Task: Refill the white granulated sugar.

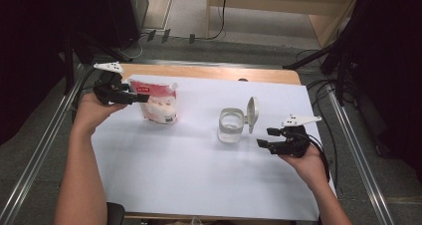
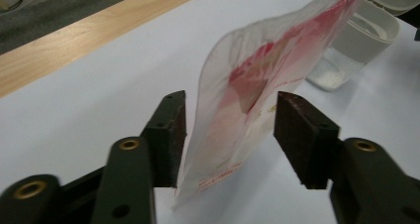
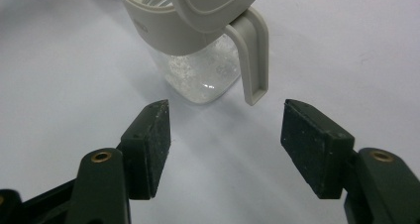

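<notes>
A red and white stand-up pouch [image 1: 159, 105] stands at the back left of the white sheet. My left gripper [image 1: 144, 96] reaches it from the left. In the left gripper view the pouch [image 2: 257, 70] sits between the jaws of that gripper [image 2: 230, 130], whose pads stand wide apart, close to its sides without visibly squeezing it. A clear container [image 1: 231, 125] with a grey collar and its flip lid [image 1: 253, 113] raised stands right of centre, with some white grains at the bottom [image 3: 198, 75]. My right gripper [image 1: 263, 138] [image 3: 225, 135] is open just right of it, with nothing between the jaws.
A white sheet [image 1: 199, 175] covers most of the wooden table [image 1: 214, 73]. Metal rails [image 1: 45, 145] run along both sides. Cables and dark stands lie on the floor beyond the far edge. The container also appears behind the pouch [image 2: 356, 40].
</notes>
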Demonstrator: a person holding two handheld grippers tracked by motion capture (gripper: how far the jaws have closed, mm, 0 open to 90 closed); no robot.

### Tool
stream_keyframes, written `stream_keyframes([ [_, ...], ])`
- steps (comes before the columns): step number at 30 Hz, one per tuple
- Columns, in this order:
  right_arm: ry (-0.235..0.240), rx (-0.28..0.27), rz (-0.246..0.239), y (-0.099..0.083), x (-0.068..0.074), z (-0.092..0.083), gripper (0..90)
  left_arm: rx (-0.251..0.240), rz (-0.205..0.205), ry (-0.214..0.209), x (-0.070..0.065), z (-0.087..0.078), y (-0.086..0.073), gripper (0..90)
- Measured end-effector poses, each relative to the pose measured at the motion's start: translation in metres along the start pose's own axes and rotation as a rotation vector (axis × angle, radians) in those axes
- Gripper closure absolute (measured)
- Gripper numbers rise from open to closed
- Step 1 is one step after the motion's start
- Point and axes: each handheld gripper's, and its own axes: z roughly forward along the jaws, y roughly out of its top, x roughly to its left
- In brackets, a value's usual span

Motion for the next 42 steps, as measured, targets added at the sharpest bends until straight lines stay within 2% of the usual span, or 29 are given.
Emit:
stream_keyframes([
  [2,0.000,0.001,-0.006,-0.001,0.001,-0.001,36.2,-0.004,0.004,0.001,-0.001,0.002,0.000,54.0],
  [7,-0.002,0.007,-0.004,-0.003,0.001,-0.002,36.5,0.003,0.045,-0.018,-0.006,0.003,0.002,65.9],
  [10,-0.001,0.002,-0.012,-0.002,0.002,-0.001,36.7,0.014,0.017,-0.039,-0.008,0.004,0.005,73.0],
  [13,0.008,0.006,-0.017,0.000,0.003,0.001,37.6,0.020,0.006,-0.063,-0.012,0.005,0.006,78.8],
  [16,0.018,0.010,-0.028,0.001,0.004,0.004,37.6,0.036,0.020,-0.055,-0.016,0.005,0.007,85.6],
  [18,0.025,0.012,-0.033,0.001,0.005,0.006,37.9,0.042,-0.005,-0.064,-0.018,0.006,0.009,89.0],
  [21,0.039,0.012,-0.049,0.003,0.008,0.008,40.0,0.044,-0.018,-0.056,-0.022,0.006,0.013,90.0],
  [24,0.060,0.003,-0.054,0.004,0.010,0.008,41.7,0.043,-0.055,-0.044,-0.027,0.008,0.018,90.0],
  [28,0.082,0.004,-0.040,0.006,0.013,0.007,44.4,0.049,-0.068,-0.028,-0.032,0.006,0.025,90.0],
  [30,0.094,0.002,-0.044,0.007,0.016,0.007,44.2,0.054,-0.088,-0.013,-0.037,0.002,0.030,90.0],
  [33,0.105,-0.006,-0.066,0.008,0.022,0.006,44.5,0.073,-0.089,0.000,-0.044,-0.004,0.037,90.0],
  [36,0.122,-0.006,-0.085,0.011,0.032,0.005,45.4,0.085,-0.068,0.014,-0.055,-0.010,0.045,90.0],
  [38,0.124,-0.004,-0.097,0.013,0.039,0.006,45.5,0.071,-0.056,0.009,-0.060,-0.014,0.048,90.0],
  [42,0.133,0.010,-0.105,0.014,0.050,0.012,45.0,0.035,-0.061,-0.011,-0.068,-0.021,0.054,90.0],
])
